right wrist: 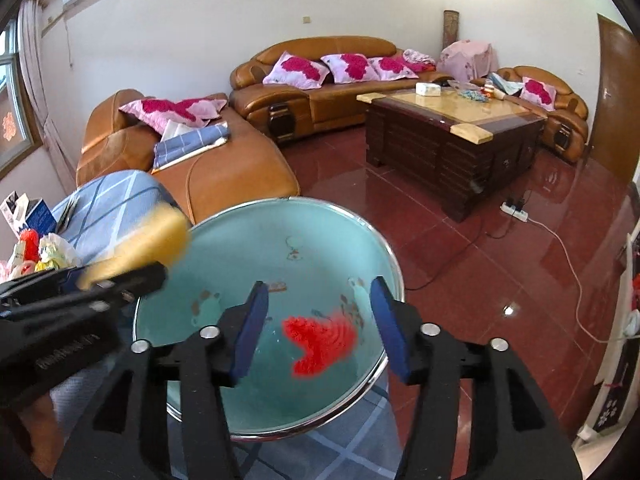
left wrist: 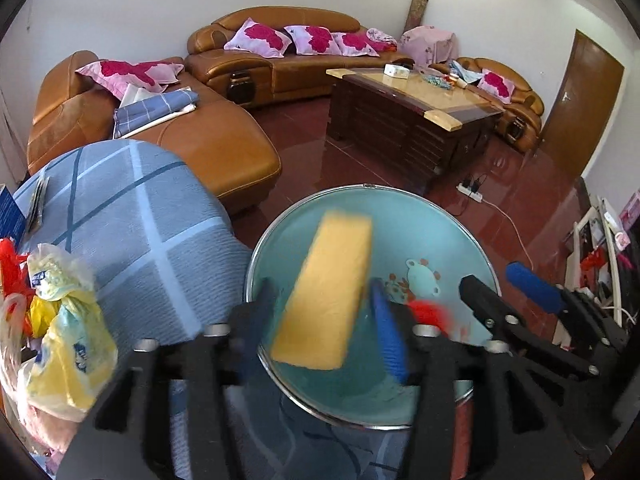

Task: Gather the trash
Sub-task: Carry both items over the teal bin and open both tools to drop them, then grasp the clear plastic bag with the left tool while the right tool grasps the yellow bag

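Yellow sponge (left wrist: 326,294), blurred, tilted on end above the teal basin (left wrist: 440,220), between the spread jaws of the left gripper (left wrist: 316,320) with clear gaps on both sides, touching neither pad; seen from the right wrist as a yellow smear (right wrist: 160,236) over the basin's left rim. Red scrap (right wrist: 320,338), fuzzy and blurred, in the lower part of the basin between the parted pads of the right gripper (right wrist: 318,332), pinched by neither; whether lying on the basin's bottom or in the air cannot be told. Same red scrap (left wrist: 430,314) in the left wrist view beside the left gripper's right pad. Both grippers spread about halfway, nothing pressed between their jaws. Basin metal-rimmed, with small cartoon prints inside, sitting on a blue checked cloth (left wrist: 132,216) that covers a rounded surface. At the left edge of that cloth, a heap of plastic bags (left wrist: 60,320), yellow, clear and red. Beyond the cloth's far edge, a tan leather sofa (left wrist: 224,148) with pink flowered cushions (left wrist: 258,38) and a folded blue checked sheet (left wrist: 160,108). Farther right, a dark wooden coffee table (left wrist: 412,120) on the red tiled floor (left wrist: 520,200), a white box (left wrist: 396,71) near its far edge. Power strip (left wrist: 472,192) with cord on the floor beside the table's near corner
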A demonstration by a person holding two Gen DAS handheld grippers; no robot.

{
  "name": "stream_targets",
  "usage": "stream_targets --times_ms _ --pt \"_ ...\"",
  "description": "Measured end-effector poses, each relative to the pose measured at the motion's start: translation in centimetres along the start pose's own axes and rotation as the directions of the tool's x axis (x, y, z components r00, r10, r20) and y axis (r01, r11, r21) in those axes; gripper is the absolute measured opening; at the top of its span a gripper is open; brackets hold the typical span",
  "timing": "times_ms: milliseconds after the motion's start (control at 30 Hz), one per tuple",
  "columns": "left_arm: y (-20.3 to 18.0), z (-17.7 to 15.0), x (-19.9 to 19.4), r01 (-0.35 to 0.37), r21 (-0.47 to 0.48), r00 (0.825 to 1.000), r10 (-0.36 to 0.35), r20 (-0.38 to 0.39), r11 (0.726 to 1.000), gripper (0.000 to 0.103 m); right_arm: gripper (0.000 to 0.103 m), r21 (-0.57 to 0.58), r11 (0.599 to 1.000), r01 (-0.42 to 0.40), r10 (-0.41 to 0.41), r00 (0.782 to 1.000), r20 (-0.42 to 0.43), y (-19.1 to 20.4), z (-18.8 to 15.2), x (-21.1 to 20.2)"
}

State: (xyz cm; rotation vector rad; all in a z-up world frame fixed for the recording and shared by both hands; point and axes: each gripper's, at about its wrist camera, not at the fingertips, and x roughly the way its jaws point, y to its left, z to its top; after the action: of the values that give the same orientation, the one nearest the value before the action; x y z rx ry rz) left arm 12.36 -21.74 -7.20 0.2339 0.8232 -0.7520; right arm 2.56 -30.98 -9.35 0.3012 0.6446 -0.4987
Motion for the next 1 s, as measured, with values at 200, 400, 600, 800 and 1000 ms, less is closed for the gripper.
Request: stream_targets --times_ms 200,400,600,800,1000 --pt "0.5 -0.1 -0.8 -0.053 0.009 0.999 0.052 0.012 0.999 0.077 0.063 0.053 0.998 0.029 -0.032 0.999 0.042 -1.2 0.7 -0.9" --pt "2.2 -0.2 -2.8 -0.122 -0.006 0.992 0.122 0.037 0.993 0.082 0.073 0.047 0.998 0.046 -0.050 0.995 0.088 -0.7 0.9 -2.2" --pt "4.6 -1.4 -5.3 -0.159 -0.045 0.986 0.161 0.045 0.986 0.082 0.080 0.048 0.998 0.032 -0.038 0.992 0.124 0.1 1.1 -3.7" --pt "7.6 -3.9 -8.5 -0.201 -0.093 0.977 0.207 0.059 0.975 0.082 0.092 -0.060 0.998 -0.002 0.011 0.988 0.154 3.1 1.0 -5.0" --pt "10.7 -5.3 -11.7 -0.226 -0.171 0.966 0.244 0.090 0.959 0.083 0.093 -0.112 0.993 -0.035 0.052 0.987 0.150 6.1 0.6 -5.5"
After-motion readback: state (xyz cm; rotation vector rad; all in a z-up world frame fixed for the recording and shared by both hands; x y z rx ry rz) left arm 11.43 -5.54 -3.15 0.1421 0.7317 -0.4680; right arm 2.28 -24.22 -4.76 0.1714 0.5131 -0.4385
